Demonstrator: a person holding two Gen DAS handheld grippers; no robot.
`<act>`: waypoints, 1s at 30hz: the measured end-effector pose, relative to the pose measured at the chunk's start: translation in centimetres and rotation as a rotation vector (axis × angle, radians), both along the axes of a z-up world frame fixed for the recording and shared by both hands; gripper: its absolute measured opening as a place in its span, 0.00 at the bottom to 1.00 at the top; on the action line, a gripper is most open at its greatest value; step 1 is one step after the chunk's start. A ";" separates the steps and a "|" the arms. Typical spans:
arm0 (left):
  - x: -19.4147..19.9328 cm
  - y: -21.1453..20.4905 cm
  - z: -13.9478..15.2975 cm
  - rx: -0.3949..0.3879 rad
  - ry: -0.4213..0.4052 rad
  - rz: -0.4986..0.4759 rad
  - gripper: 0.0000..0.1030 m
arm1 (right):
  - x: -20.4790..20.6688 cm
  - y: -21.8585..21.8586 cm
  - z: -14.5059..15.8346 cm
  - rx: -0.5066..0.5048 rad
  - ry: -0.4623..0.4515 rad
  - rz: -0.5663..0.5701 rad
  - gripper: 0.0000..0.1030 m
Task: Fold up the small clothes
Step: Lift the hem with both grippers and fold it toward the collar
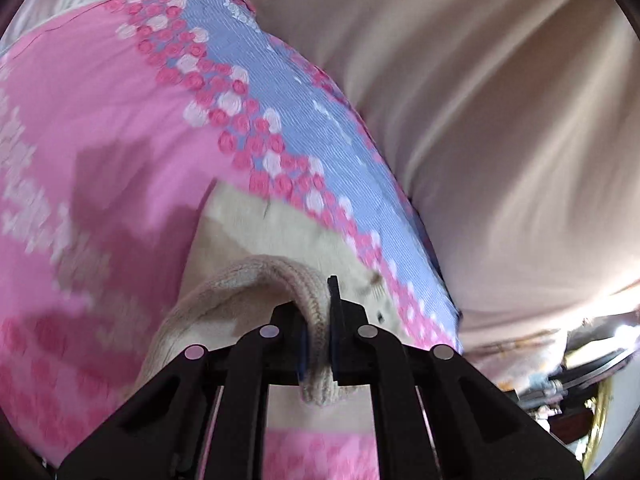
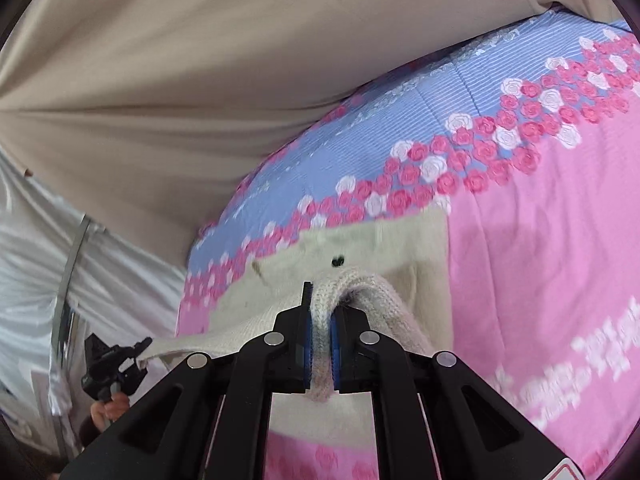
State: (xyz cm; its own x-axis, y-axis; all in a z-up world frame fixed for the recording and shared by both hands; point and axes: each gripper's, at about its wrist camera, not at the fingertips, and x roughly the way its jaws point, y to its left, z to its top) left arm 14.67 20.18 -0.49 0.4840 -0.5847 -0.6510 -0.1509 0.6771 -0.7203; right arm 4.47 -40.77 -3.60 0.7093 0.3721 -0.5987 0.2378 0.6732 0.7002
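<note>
Between the blue pads of the left gripper (image 1: pixel 319 344) a ribbed hem of the cream knit garment (image 1: pixel 280 232) is pinched, the jaws pressed together on a bunched fold of the fabric. The right gripper (image 2: pixel 320 344) holds a second stretch of the same hem in the same way, its pads closed on the knit with the ribbing rising over the fingertips. In the right wrist view the left gripper appears again at lower left, gripping the garment's far edge, so the two pinch points lie well apart along one border of the cloth.

From these two grips the garment runs forward and lies partly flat on the bedspread (image 1: pixel 100 120), a pink sheet with a blue band and rows of pink and white roses. A small dark mark (image 2: pixel 338 261) shows on the knit (a button or motif; too small to tell). Beyond the bedspread hangs a beige cloth (image 1: pixel 500 100), and a pale grey fabric (image 2: pixel 32 248) fills the left of the right wrist view.

The step in hand appears to be carrying the held hem across the body of the garment to make a fold. To do it well, both grippers should travel together at equal height, keeping the edge taut between them, and lay the hem down parallel to the opposite border before releasing. Uneven travel would likely skew the crease; soft knit sags readily.
</note>
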 end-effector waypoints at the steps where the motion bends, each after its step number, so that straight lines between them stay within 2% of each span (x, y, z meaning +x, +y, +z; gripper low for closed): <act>1: 0.8 -0.3 -0.4 0.009 0.005 0.006 0.06 | 1.1 -0.3 -0.6 0.012 0.014 -0.019 0.06; 8: 7.7 -2.7 -4.8 0.106 0.076 0.011 0.07 | 5.5 -1.2 -5.8 0.053 0.128 -0.113 0.06; 12: 9.4 -3.7 -7.7 0.156 0.130 0.017 0.07 | 6.6 -1.5 -7.8 0.068 0.164 -0.147 0.07; 15: 9.8 -3.9 -9.6 0.172 0.162 0.035 0.11 | 6.9 -1.4 -8.4 0.068 0.184 -0.157 0.12; 18: 9.8 -3.7 -10.3 0.157 0.152 0.059 0.13 | 6.5 -1.5 -7.6 0.080 0.152 -0.178 0.15; 20: 9.8 -3.5 -9.9 0.141 0.150 0.048 0.21 | 6.0 -1.4 -6.7 0.063 0.120 -0.181 0.17; 21: 9.7 -3.3 -9.4 0.135 0.134 0.049 0.30 | 5.5 -1.3 -6.1 0.048 0.093 -0.181 0.20; 23: 8.6 -2.7 -7.1 0.154 0.021 0.083 0.51 | 4.9 -1.0 -5.6 0.029 0.073 -0.177 0.26; 24: 8.3 -2.5 -6.4 0.182 -0.018 0.097 0.70 | 4.6 -1.0 -5.5 0.001 0.074 -0.194 0.36; 25: 8.1 -2.4 -5.5 0.246 -0.067 0.108 0.76 | 4.4 -1.1 -5.3 -0.028 0.073 -0.222 0.49; 27: 8.2 -2.2 -5.2 0.301 -0.076 0.090 0.76 | 3.8 -1.7 -4.9 -0.017 0.041 -0.272 0.52; 28: 8.3 -1.8 -5.4 0.307 -0.042 0.084 0.76 | 3.5 -2.2 -4.7 0.008 0.033 -0.295 0.52; 30: 7.6 -0.9 -5.9 0.269 0.008 0.081 0.76 | 3.2 -2.7 -4.4 0.001 0.057 -0.298 0.52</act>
State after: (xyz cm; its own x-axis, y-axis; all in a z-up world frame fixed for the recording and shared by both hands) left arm 22.31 19.25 -6.35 0.5166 -0.3501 -0.7814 -0.2169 0.8293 -0.5150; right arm 7.64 -43.47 -8.05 0.7523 0.1527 -0.6408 0.4642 0.5673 0.6802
